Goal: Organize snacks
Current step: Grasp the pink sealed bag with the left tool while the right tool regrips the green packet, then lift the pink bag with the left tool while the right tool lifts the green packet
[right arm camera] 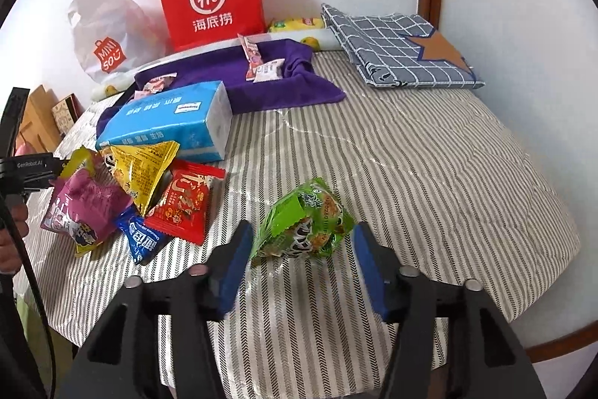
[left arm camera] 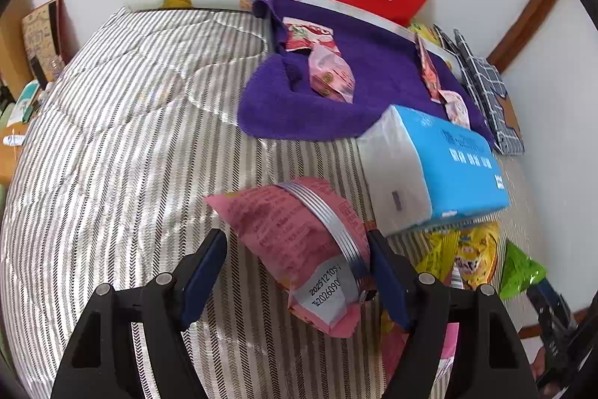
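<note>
Snacks were seen scattered over the striped bedcover (right arm camera: 429,152); a pink packet (left arm camera: 295,242) lay between the spread fingers of the left gripper (left arm camera: 299,272), the right-hand finger just touching it, nothing clamped; a green packet (right arm camera: 302,219) lay between the parted fingers of the right gripper (right arm camera: 302,260), untouched. A loose heap (right arm camera: 149,189) was left beside the blue tissue pack (right arm camera: 168,122); a few packets were set on the purple towel (right arm camera: 269,81). A crinkly wrapper could be pinched at one corner and slipped; the soft cover could be snagged by the fingertips.
</note>
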### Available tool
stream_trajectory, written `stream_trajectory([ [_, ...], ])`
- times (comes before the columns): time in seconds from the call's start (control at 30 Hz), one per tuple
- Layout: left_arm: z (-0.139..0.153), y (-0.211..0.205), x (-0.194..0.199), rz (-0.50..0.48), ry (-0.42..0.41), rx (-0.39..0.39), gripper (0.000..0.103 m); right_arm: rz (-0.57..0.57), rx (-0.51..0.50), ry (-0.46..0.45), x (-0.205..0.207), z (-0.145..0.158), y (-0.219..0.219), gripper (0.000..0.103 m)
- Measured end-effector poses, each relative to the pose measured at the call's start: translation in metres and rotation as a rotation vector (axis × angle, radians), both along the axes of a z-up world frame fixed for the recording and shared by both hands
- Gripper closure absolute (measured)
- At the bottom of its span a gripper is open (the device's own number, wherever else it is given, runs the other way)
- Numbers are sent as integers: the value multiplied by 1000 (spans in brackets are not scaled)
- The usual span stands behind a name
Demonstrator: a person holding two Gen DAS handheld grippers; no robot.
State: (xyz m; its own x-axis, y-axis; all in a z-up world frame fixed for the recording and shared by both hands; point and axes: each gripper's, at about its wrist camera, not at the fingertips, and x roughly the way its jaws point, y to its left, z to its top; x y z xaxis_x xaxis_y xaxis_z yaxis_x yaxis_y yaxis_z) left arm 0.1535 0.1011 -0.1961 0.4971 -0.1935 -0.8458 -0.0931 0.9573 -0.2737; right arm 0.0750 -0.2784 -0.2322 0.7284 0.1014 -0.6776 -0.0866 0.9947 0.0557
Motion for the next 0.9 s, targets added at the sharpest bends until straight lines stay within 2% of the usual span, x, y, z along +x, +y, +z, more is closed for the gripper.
stream_trajectory([
  [0.2, 0, 7, 7, 8, 28, -11, 29, 7, -14, 23, 1, -5, 2, 41],
  [0.33, 3, 19, 1, 19, 19, -12, 25, 3, -26, 45, 2, -10, 2, 40],
  [0.53, 3, 23, -3, 22, 12, -17, 25, -15, 38, 74, 11, -17, 0, 40],
  [0.7, 2, 20, 2, 24, 20, -28, 25, -49, 24, 79, 23, -22, 7, 40],
  [0.9, 8, 17, 12, 22, 16, 2, 25, -78, 11, 102, 36, -29, 11, 38],
])
